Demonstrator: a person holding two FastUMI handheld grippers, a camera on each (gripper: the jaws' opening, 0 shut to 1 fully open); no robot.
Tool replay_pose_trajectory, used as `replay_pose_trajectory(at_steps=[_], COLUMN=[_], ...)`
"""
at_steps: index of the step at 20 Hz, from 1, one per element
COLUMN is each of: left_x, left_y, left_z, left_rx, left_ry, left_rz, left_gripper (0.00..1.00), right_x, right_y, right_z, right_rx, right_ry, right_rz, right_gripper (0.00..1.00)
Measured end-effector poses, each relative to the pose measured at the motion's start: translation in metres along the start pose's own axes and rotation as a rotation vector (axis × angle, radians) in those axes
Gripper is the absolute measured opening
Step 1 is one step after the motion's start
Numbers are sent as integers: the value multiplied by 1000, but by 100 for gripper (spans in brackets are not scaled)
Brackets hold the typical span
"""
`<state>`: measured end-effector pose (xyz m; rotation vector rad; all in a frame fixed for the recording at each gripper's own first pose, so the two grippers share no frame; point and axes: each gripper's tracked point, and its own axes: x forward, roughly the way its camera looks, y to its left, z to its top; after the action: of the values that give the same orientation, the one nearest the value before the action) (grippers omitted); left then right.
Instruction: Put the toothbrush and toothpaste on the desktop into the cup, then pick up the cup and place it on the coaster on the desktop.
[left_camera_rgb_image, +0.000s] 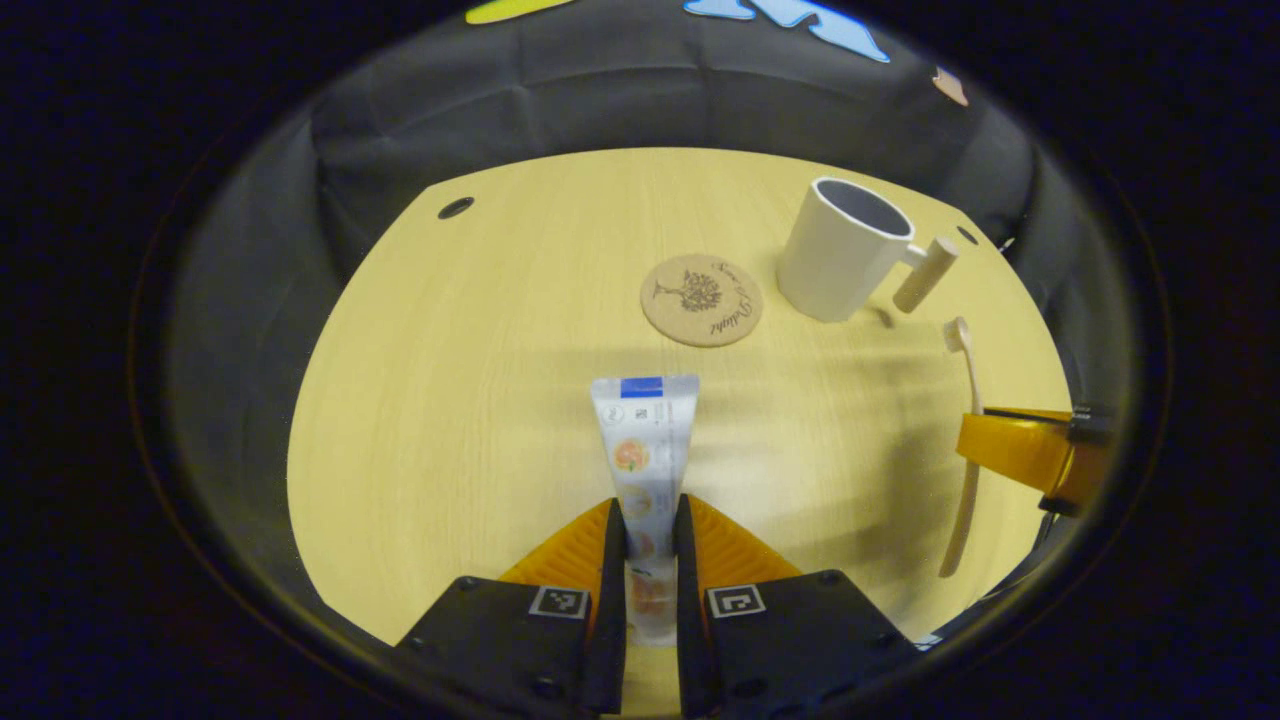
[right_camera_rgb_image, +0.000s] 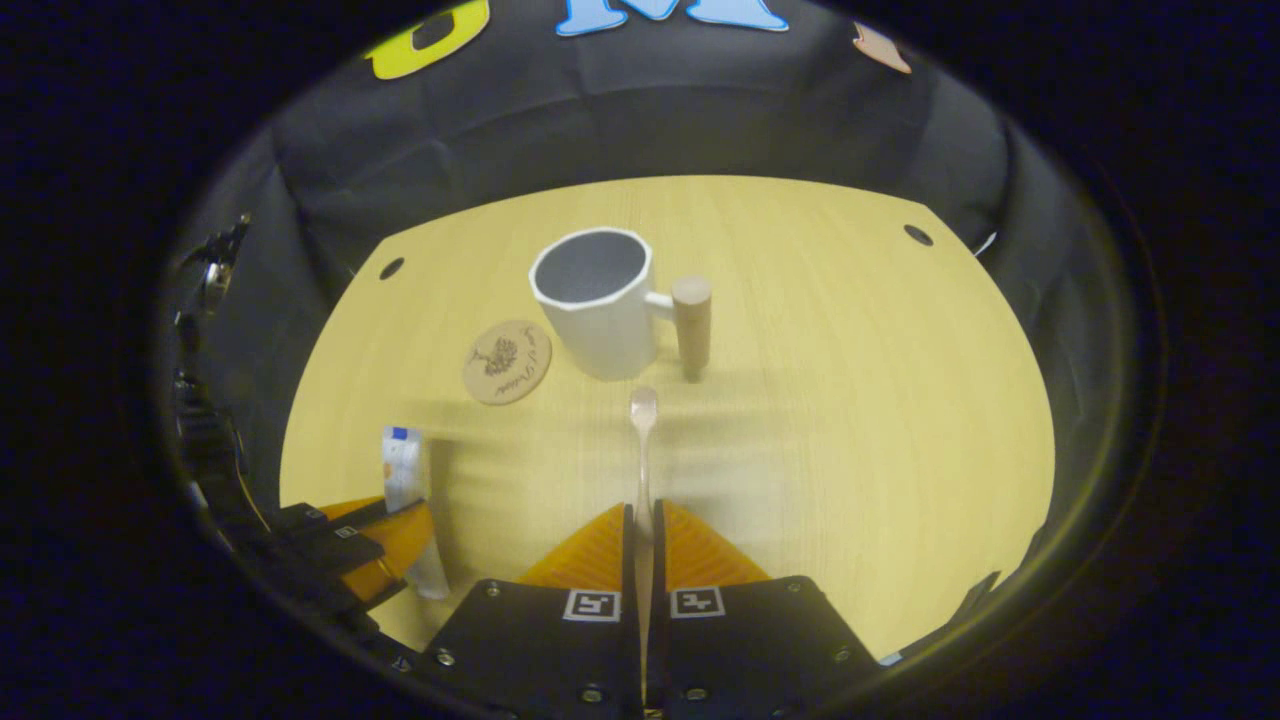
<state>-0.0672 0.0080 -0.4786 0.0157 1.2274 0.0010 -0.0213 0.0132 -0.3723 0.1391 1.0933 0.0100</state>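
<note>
White cup (right_camera_rgb_image: 600, 315) upright beside coaster (right_camera_rgb_image: 507, 361)

From my left gripper view, the lower end of the toothpaste (left_camera_rgb_image: 645, 450) runs down between the left gripper (left_camera_rgb_image: 650, 520) fingers; its cap end is blurred there and I cannot make it out. At 3 o'clock the right gripper (left_camera_rgb_image: 1030, 450) is cut by the picture's edge, and its orange finger covers part of the toothbrush (left_camera_rgb_image: 965, 440) handle. The coaster (left_camera_rgb_image: 701, 299) print is too small to read.

In my right gripper view, the toothbrush (right_camera_rgb_image: 642, 440) handle vanishes between the closed right gripper (right_camera_rgb_image: 643, 530) fingers. At 8 o'clock the left gripper (right_camera_rgb_image: 390, 540) is partly cut off. The inner bottom of the cup (right_camera_rgb_image: 597, 300) is hidden by its wall.
</note>
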Motion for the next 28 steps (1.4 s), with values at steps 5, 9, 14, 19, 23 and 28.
replay_pose_trajectory(at_steps=[5, 9, 14, 19, 23, 28], left_x=[-8, -18, -30, -45, -64, -98], left_y=[3, 1, 0, 7, 6, 1], left_z=[28, 46, 61, 71, 74, 87], left_rx=[-34, -54, -83, -90, -107, -131], left_ry=[-42, -66, -90, -124, -146, -166], left_rz=[-2, -21, -39, -42, -38, -25], left_gripper=[29, 29, 28, 29, 29, 29], right_x=[-20, -25, -23, -14, 2, 33], right_y=[14, 23, 27, 27, 29, 27], right_z=[61, 113, 171, 221, 245, 242], right_rx=[5, 8, 28, 51, 88, 43], right_ry=[-114, -204, -286, -354, -382, -367], right_rz=[40, 64, 82, 86, 103, 89], right_gripper=[4, 4, 3, 3, 3, 3])
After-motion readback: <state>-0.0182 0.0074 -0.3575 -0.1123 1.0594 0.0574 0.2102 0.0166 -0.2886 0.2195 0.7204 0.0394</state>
